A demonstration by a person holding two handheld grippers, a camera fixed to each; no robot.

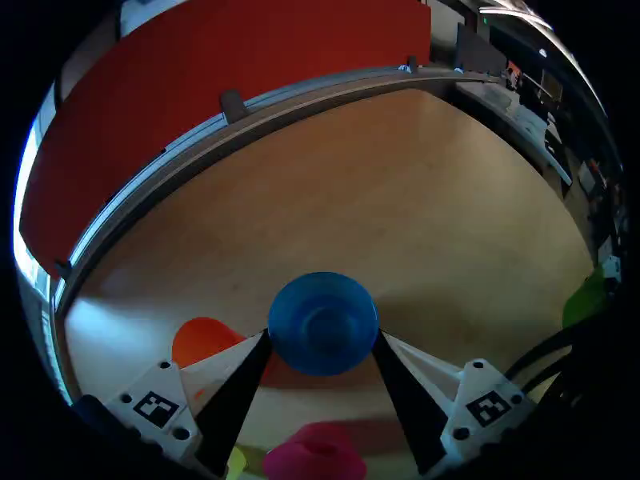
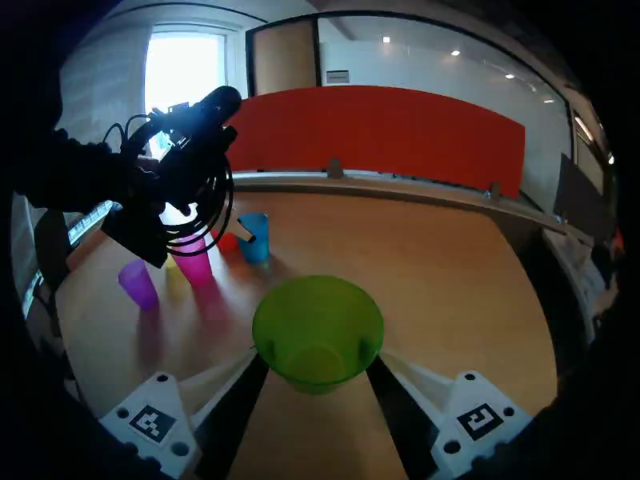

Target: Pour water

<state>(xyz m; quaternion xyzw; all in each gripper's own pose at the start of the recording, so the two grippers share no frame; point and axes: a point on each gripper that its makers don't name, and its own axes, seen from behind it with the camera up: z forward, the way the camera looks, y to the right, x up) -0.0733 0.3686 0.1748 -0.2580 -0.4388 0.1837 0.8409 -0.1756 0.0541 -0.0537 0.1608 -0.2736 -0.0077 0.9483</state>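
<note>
Inspection from the remote station.

**Grippers**
- The left gripper [image 1: 322,338] pinches the blue cup [image 1: 322,318], one finger against each side. Its camera looks down into the mouth.
- The right gripper [image 2: 318,362] pinches the green cup [image 2: 318,324] the same way, with the mouth open toward its camera.

**Position**
- In the right gripper view the blue cup is over the far left part of the table [image 2: 448,272].
- It is just beside an orange cup [image 1: 202,339] and near a pink cup [image 2: 193,261], a yellow cup [image 2: 172,274] and a purple cup [image 2: 138,282].
- I cannot tell whether its base rests on the wood or is raised.
- The green cup is well apart from it, nearer my side of the table.

**Step**
- I judge both cups gripped and the pour not yet begun.
- I see no water in either cup and cannot tell which is the source.

**Next move**
- The two mouths must be brought near each other, the receiving cup held upright and level.
- The giving cup's lip then goes over the receiving rim before it is tipped slowly. The cups standing beside the blue one must be avoided on lifting.

**Writing**
- I can read no brand or label on any cup.
- The finger mounts carry black-and-white square markers [image 2: 151,423], which are patterns and not text.
- A small wall sign [image 2: 337,77] is too small to read.
</note>
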